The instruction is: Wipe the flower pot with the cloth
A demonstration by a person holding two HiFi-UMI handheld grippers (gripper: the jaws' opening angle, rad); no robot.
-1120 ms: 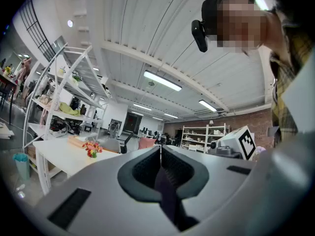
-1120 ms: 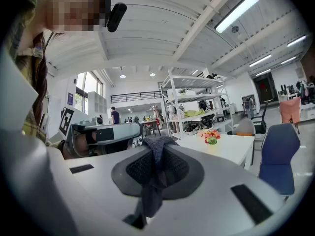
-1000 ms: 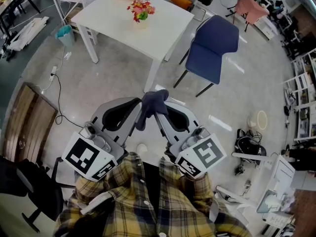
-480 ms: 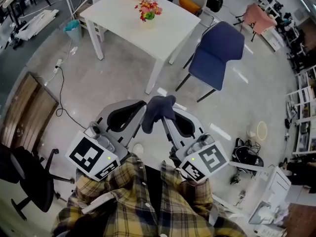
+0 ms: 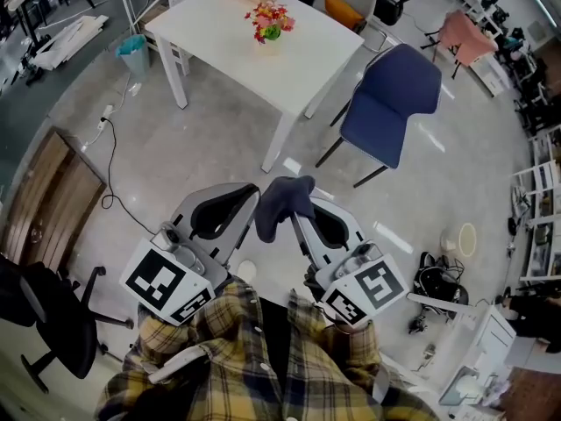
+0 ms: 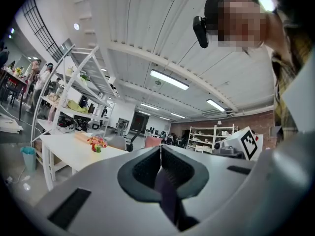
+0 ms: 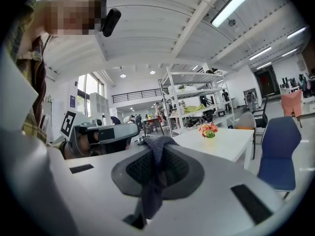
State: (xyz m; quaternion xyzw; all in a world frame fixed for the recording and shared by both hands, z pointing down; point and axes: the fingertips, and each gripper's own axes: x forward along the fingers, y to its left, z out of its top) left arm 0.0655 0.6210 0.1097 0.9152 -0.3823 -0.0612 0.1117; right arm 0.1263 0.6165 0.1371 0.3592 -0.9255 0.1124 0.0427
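Flower pot (image 5: 271, 31) with its red and orange blooms sits on the white table (image 5: 219, 38), towards the far side of the top, well away from both tools, with nothing touching it. Down at the bottom of the head view the person in the yellow plaid shirt (image 5: 263, 358) has both tongs up in front of the chest, tips angled in towards each other. Between those tips is the dark blue cloth (image 5: 282, 202), bunched up and draped over the ends. Left gripper (image 6: 161, 150): jaws right together, a dark strip of the cloth pinched in the seam and trailing down through the slot towards the camera. Right gripper (image 7: 155, 149): same story, jaws closed on the cloth, a knot of it heaped over the tip and a tail hanging down the gap. So both tongs grip the one cloth, side by side, nearly touching. The marker cube (image 5: 166, 283) on the left tool and its twin (image 5: 364, 288) on the right sit just above the shirt. A blue chair (image 5: 390, 103) stands beside the table's right corner, and a teal bin (image 5: 133, 53) is by the table leg on the left. Open grey floor lies between the cloth and the table
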